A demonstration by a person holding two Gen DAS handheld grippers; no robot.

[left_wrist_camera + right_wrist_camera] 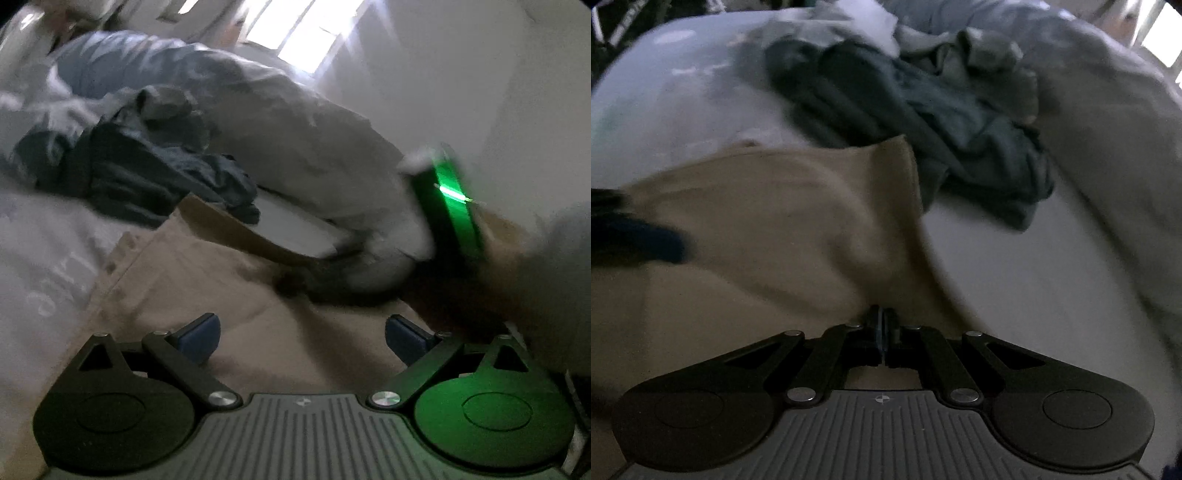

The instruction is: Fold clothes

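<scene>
A tan garment point(229, 288) lies spread on the bed under my left gripper point(303, 339), which hovers just above it, open, its blue pads point(199, 338) wide apart with nothing between them. My right gripper point(884, 328) is shut on an edge of the tan garment point(783, 221), and the cloth rises in a fold from its tips. In the left wrist view that raised flap point(236, 229) stands at mid-frame, with the right gripper's green-lit ring point(452, 201) and a white-covered hand point(388, 254) behind it. A blurred blue pad point(661, 243) of the left gripper shows at the left edge.
A heap of dark blue and grey clothes point(923, 122) lies beyond the tan garment, on the white sheet point(1015, 266). A bulky pale duvet point(303, 125) runs along the far side. Bright windows point(295, 33) stand behind it. The sheet at left bears pale lettering point(55, 288).
</scene>
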